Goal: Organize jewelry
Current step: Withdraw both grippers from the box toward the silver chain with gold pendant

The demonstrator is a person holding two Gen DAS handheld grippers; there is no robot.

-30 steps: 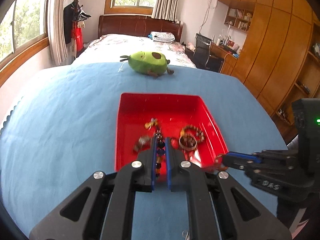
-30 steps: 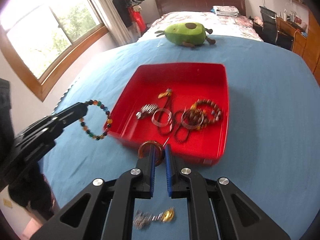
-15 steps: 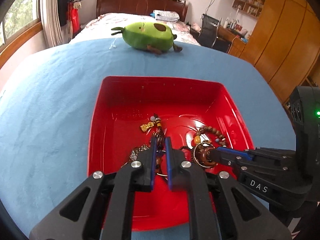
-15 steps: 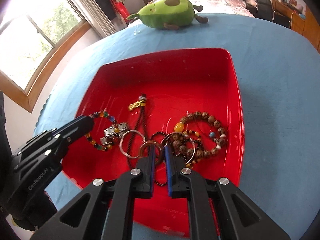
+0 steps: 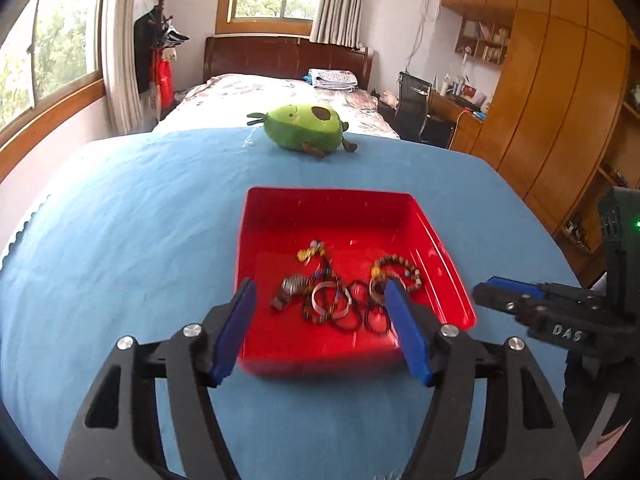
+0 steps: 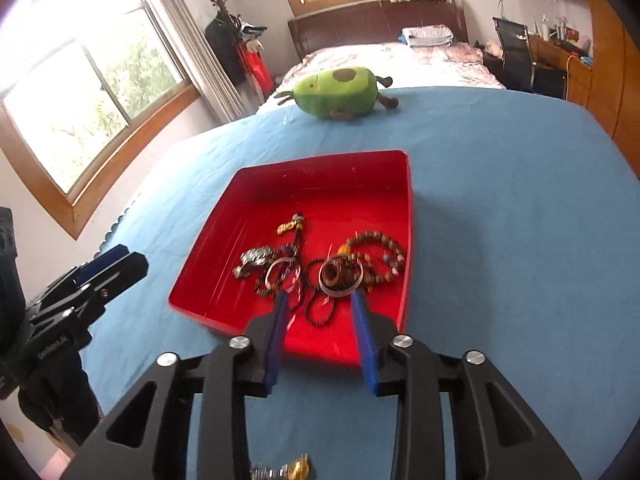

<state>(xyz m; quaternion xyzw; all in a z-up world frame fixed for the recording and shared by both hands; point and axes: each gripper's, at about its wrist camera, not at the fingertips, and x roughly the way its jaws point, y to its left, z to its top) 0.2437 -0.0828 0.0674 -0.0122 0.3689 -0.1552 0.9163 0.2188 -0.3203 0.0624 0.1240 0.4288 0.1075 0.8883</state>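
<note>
While jewelry (image 6: 320, 268) fills the red tray (image 6: 320, 168), both tools agape, empty; avocado plush (image 5: 306, 131) beyond

**Surfaces and Materials**

We see a glossy red plastic tray (image 6: 404, 184) resting on a matt, faintly wrinkled blue cloth table cover (image 6: 500, 200). In it lie shiny silver metal bangles (image 6: 340, 288), brown wooden bead bracelets (image 6: 384, 248) and a bright metal watch band (image 6: 252, 260). Our matt black plastic gripper arms (image 5: 192, 380) carry smooth blue pads (image 5: 236, 332) and polished steel bolts. The fuzzy green plush avocado toy (image 5: 304, 130) looks soft.
</note>
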